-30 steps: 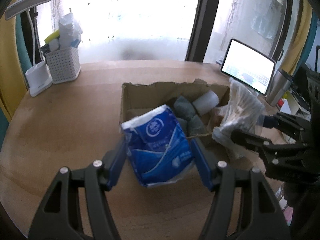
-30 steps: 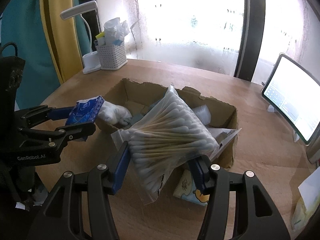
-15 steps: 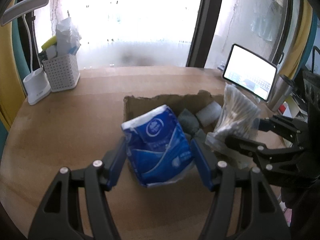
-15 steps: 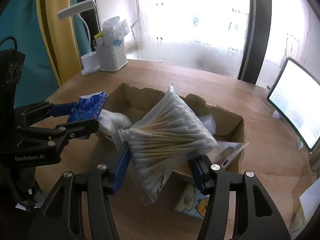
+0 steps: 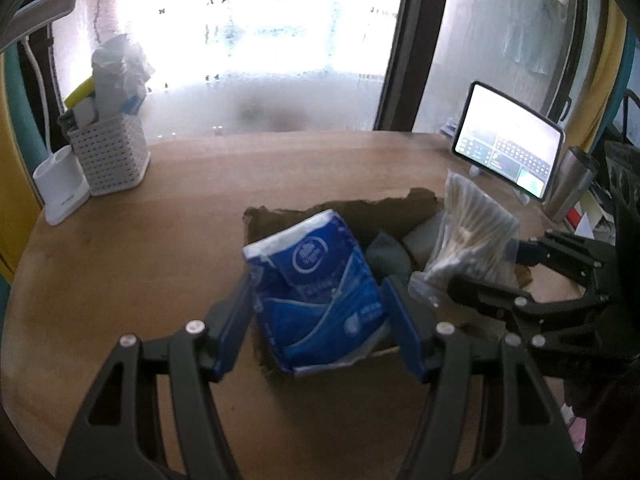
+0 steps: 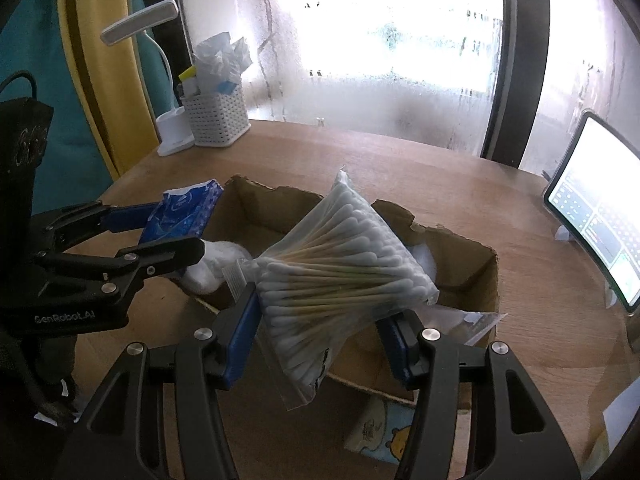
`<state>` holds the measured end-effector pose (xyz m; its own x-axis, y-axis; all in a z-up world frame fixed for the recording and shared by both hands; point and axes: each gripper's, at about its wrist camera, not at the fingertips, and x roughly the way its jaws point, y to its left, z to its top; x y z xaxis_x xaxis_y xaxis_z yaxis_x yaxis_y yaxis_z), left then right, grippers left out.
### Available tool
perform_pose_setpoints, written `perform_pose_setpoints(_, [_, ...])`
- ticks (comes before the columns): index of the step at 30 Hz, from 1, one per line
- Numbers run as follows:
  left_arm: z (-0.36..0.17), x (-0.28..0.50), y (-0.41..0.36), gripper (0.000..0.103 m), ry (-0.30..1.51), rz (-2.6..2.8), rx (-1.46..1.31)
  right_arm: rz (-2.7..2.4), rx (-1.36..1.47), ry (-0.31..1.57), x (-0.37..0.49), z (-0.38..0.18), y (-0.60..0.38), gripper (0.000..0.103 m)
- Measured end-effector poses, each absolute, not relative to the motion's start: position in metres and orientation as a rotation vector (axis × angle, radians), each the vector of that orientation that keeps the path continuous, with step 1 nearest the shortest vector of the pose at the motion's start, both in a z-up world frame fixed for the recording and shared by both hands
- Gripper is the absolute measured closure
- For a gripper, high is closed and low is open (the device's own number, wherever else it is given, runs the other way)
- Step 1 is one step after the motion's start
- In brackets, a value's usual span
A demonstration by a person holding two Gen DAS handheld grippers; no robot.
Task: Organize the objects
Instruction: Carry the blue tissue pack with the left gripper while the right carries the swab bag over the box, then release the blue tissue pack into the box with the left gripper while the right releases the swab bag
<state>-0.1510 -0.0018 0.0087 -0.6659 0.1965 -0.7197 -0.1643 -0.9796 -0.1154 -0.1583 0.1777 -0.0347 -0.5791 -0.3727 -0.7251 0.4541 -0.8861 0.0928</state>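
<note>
Both tongs are drawing back from the cardboard box (image 6: 460, 264), which is sitting farther off than a second ago. The left tongs (image 5: 320, 312) are clamping the blue tissue pack (image 5: 316, 292); the right tongs (image 6: 324, 320) are squeezing the cotton-swab bag (image 6: 344, 272) (both lifted over the box's near edge). Judging by this, both items are leaving for places on the bench (image 5: 140, 260).

Wooden table (image 5: 132, 264) beneath bright fogged window (image 5: 256, 40)
</note>
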Motion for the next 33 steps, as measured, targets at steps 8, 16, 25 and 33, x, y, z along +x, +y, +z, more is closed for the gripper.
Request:
perform_pose_setpoints(8, [-0.001, -0.171, -0.001, 0.037, -0.070, 2.672, -1.208, -2.411, 1.137, 0.116, -0.172, -0.048, 0.180, 0.044])
perform_pose_setpoints(16, [-0.008, -0.185, 0.003, 0.037, -0.092, 2.647, -1.235, -2.384, 1.169, 0.106, -0.179, -0.058, 0.177, 0.044])
perform_pose_setpoints(25, [-0.012, -0.189, 0.003, 0.035, -0.066, 2.671, -1.247, -2.390, 1.170, 0.082, -0.180, -0.063, 0.183, 0.030])
perform_pose_setpoints(33, [-0.009, -0.185, 0.010, 0.027, -0.047, 2.692, -1.242, -2.415, 1.142, 0.084, -0.175, -0.061, 0.187, 0.024])
